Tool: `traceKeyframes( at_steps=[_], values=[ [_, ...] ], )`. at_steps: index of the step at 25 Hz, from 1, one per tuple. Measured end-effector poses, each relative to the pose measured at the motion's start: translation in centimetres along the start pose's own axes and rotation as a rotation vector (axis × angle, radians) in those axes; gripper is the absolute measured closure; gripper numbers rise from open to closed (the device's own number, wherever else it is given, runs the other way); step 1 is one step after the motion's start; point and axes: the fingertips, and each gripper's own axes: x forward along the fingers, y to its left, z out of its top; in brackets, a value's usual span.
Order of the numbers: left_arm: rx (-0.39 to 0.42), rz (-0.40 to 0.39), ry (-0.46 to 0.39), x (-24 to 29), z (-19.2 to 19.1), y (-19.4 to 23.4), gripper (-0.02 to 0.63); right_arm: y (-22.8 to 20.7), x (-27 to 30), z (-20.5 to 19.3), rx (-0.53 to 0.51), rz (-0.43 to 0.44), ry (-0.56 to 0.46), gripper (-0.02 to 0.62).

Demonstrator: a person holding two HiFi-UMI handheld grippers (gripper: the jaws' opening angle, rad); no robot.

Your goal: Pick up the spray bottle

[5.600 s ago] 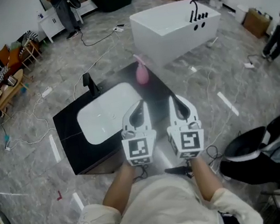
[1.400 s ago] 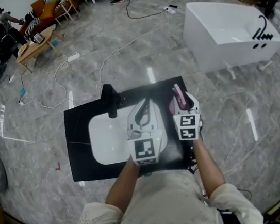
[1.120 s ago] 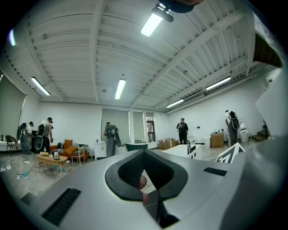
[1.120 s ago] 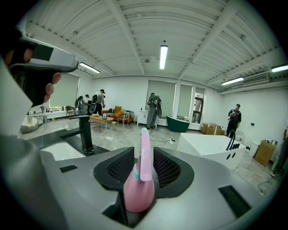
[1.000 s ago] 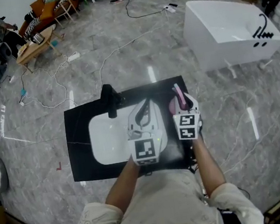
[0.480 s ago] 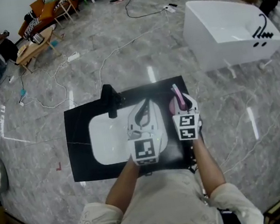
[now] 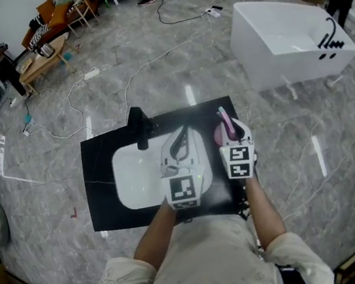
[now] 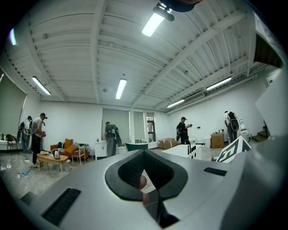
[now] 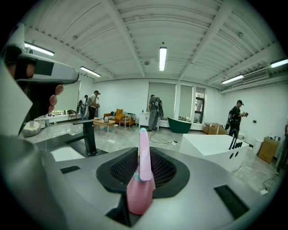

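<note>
Pink plastic fills the gap of my right claw (image 9: 143, 157). The spray bottle (image 9: 139, 193) stands upright between the two jaws, its rounded body low in the black padded hollow and its long neck and nozzle rising past the tips. These jaws have just been closing. They now look settled against the bottle's sides, so I read this as a pinch on the bottle, not a loose bracket around it.

From the head view, the bottle is at the right rear part of the black counter (image 7: 98, 183), just right of the white basin (image 7: 133, 178) and well apart from the dark tap (image 7: 139, 127) at the basin's far left corner. It shows in the same spot as it did half a second ago, and the claw over it has not shifted either. So the grip is the only thing that has changed, and I judge that the bottle's base is on the counter and not yet lifted.

My left claw (image 8: 144, 152) hangs level over the basin, beside the right one. Its jaws are pressed together with nothing pinched.

For the task, the catching part looks done and what remains is a straight rise. The body is smooth and curved, so I judge it could slide in the pads if I jerk it. A slow lift that keeps the bottle upright seems the safe way. Beyond the counter, a white bathtub (image 7: 282, 43) sits on the grey stone floor, out of my path.
</note>
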Motion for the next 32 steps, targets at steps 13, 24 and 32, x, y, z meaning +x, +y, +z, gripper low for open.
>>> traceKeyframes(
  at_steps=[13,24,32],
  values=[
    [-0.012,-0.021,-0.002,-0.4,-0.3,0.0,0.604,0.6,-4.4,4.7,0.008,-0.010,-0.108,0.509],
    [-0.037,-0.086,-0.035,-0.6,0.3,-1.5,0.604,0.3,-9.9,9.5,-0.014,-0.068,-0.251,0.509],
    [-0.042,-0.142,-0.048,-0.2,0.9,-3.3,0.604,0.0,-13.2,10.6,-0.029,-0.114,-0.306,0.509]
  ],
)
